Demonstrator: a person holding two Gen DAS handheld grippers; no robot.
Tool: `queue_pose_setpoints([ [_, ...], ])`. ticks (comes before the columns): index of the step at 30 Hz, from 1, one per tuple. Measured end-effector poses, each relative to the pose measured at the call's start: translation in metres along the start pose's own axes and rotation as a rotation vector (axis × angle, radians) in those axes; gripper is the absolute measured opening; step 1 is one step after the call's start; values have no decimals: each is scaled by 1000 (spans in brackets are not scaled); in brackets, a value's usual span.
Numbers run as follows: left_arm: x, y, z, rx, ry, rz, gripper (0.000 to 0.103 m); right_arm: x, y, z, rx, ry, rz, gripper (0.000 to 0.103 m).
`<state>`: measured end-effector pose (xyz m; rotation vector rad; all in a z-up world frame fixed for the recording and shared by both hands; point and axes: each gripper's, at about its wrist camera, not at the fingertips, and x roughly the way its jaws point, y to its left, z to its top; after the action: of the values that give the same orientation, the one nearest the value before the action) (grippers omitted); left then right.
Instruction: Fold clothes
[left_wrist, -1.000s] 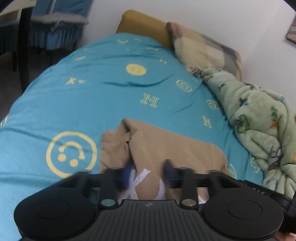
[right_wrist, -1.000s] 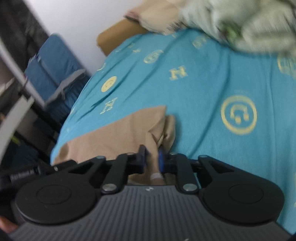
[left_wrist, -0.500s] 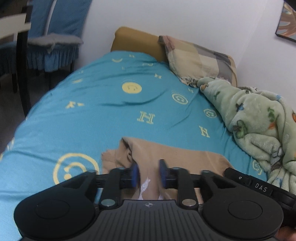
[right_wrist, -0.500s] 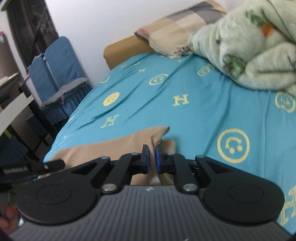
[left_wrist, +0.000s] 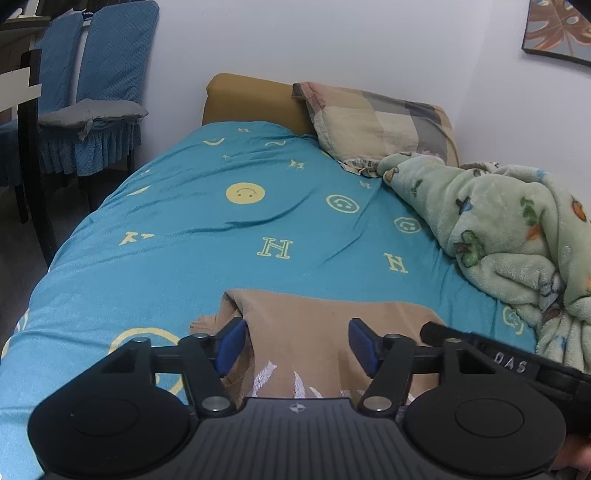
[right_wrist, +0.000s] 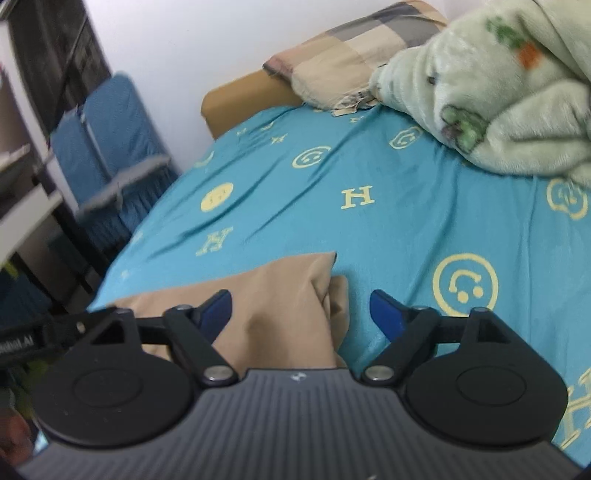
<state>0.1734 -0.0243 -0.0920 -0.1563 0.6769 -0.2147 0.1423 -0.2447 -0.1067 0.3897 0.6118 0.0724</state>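
Observation:
A tan garment (left_wrist: 317, 325) with a white print lies folded on the teal bedsheet (left_wrist: 207, 236) near the bed's front edge. My left gripper (left_wrist: 297, 345) hangs open just above its left part, blue pads apart, nothing between them. In the right wrist view the same tan garment (right_wrist: 280, 295) shows its folded right edge, and my right gripper (right_wrist: 301, 314) stands open over it, holding nothing. The other gripper's black body (left_wrist: 491, 354) shows at the right of the left wrist view.
A green fleece blanket (left_wrist: 517, 236) is heaped along the right side of the bed. A checked pillow (left_wrist: 373, 122) leans on the tan headboard (left_wrist: 251, 99). Blue-covered chairs (left_wrist: 96, 103) and a dark table leg (left_wrist: 37, 155) stand left of the bed.
Both grippers have opened and let go of the tan garment, which now lies flat on the sheet. Both have lifted and pulled back a little.

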Motion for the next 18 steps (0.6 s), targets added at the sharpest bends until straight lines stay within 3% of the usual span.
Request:
queue_pose_setpoints([
  [3,-4,-2,1,15,-27,4,69,-8,-2,1,17,-57,-7,81],
  [6,-7,-6,1,40,-53,4,70,-16,8,3,-46,-112,19,62],
  [10,4,-9,-5,59,-7,7,70,-5,16,-1,-88,-49,48,55],
  [14,31,-4,-17,57,126,43,70,11,18,-8,-105,34,31,54],
  [18,33,5,-21,9,144,32,70,25,20,-15,-123,113,15,55],
])
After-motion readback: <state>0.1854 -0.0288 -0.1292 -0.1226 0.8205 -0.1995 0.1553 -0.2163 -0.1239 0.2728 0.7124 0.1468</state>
